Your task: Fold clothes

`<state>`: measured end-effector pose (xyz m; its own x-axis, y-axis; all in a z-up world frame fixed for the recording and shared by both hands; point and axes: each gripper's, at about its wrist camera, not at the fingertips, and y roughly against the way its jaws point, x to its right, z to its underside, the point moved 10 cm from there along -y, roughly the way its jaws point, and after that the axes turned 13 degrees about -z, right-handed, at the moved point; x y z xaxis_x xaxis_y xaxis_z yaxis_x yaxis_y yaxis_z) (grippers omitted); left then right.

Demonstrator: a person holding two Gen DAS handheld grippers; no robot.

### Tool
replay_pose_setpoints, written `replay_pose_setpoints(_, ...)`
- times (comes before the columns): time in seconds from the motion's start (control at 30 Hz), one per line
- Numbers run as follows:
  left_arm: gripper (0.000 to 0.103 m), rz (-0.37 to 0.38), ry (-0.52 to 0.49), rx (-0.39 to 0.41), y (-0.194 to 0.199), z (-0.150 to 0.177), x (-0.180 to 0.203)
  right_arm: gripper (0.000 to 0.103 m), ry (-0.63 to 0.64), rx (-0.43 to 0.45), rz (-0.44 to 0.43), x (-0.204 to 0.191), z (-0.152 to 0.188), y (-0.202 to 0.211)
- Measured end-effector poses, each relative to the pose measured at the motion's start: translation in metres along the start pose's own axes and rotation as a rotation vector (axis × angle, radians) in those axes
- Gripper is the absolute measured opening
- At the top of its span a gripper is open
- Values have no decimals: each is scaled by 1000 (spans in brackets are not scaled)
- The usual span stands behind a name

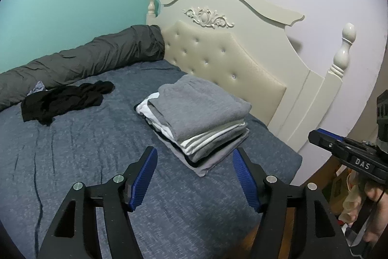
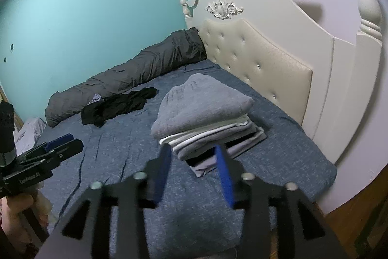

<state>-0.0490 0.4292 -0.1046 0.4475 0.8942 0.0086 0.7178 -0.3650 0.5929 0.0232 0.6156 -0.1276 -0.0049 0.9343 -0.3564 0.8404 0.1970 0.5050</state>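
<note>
Left gripper (image 1: 194, 162), jaws spread wide and empty, hangs over the bed (image 1: 72, 149) near the stack (image 1: 198, 118) of folded grey and white clothes. Right gripper (image 2: 194, 162), jaws partly open, holds nothing, its tips in front of the stack's near edge. A crumpled black garment (image 1: 65, 101) lies unfolded at ten o'clock from the stack, beside a grey bolster (image 1: 84, 57).

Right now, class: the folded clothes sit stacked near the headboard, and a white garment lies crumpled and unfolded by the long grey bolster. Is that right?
One detail is wrong. The crumpled garment by the grey bolster is black, not white, as the left wrist view shows. The folded stack does sit near the headboard.
</note>
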Motion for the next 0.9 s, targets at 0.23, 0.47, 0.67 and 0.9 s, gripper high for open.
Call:
replay_pose_setpoints(0.23,85,7,12,17,12,4,-3,57,4,15,33,-7,4,9)
replay_pose_setpoints(0.47,99,17,21,22,20,7,-4,74,3,40,56,-10,7,16)
replay_pose_setpoints(0.67,103,-12,7,40,25,8,-6,88,22,58,82,-15,8,20)
replay_pose_setpoints(0.9,103,-35,9,36,25,10,-10,99,14,59,99,-12,11,24)
